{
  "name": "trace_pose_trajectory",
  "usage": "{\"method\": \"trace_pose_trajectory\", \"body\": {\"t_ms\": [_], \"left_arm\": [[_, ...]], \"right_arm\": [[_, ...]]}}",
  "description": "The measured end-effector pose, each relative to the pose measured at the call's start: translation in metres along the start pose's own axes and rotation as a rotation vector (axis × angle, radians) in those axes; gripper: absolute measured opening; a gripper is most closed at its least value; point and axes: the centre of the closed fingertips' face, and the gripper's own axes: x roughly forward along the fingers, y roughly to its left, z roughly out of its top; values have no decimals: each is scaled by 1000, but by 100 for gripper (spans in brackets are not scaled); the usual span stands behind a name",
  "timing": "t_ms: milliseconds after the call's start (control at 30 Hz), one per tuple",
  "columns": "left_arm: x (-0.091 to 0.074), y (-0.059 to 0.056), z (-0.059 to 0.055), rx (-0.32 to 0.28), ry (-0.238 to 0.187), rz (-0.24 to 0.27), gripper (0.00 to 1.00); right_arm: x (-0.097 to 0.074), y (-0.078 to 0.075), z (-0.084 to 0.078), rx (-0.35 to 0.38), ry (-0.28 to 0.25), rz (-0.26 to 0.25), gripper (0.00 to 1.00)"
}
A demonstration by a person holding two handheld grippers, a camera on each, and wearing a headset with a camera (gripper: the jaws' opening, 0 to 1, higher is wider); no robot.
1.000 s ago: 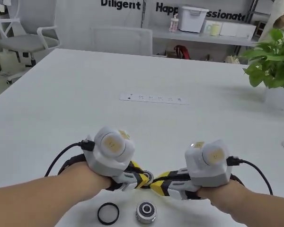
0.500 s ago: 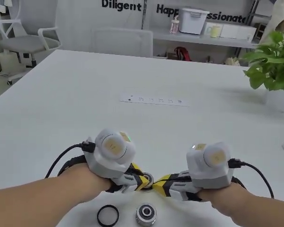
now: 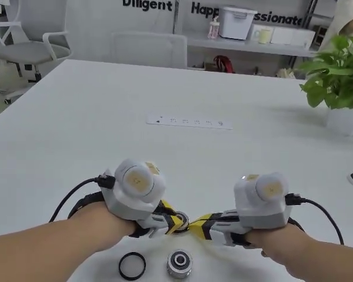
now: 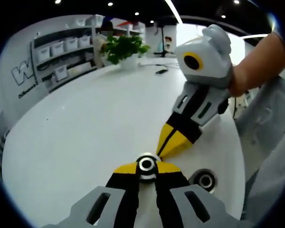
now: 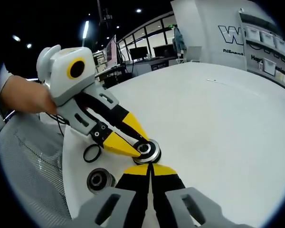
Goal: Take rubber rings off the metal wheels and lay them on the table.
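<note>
Worked at a broad white table [image 3: 76, 117], with office shelving beyond at twelve o'clock. Noted a potted plant [image 3: 335, 76] far off at two o'clock and a power strip [image 3: 189, 122] at twelve, neither in the way. Had the left gripper [image 3: 175, 222] clamped on a metal wheel [image 4: 147, 164], low and central in the head view, just above the tabletop. Had the right gripper [image 5: 152, 168] with jaws drawn together, tips touching that wheel's rim; could not make out anything pinched between them. Judged a slip the likeliest trouble: round metal in a narrow grip, apt to twist free under a sideways pull. Saw a second wheel [image 3: 180, 263] at six o'clock below and a loose rubber ring [image 3: 132, 265] at seven, both near enough to be knocked by a dropped part.
</note>
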Motion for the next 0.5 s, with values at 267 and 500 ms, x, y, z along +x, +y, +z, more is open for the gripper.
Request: {"method": "trace_pose_trajectory", "body": {"t_ms": [267, 500], "left_arm": [[0, 1, 0, -3, -4, 4, 12], [0, 2, 0, -4, -2, 3, 12]], "right_arm": [[1, -2, 0, 59, -14, 5, 0], [3, -5, 0, 67, -12, -6, 0]]}}
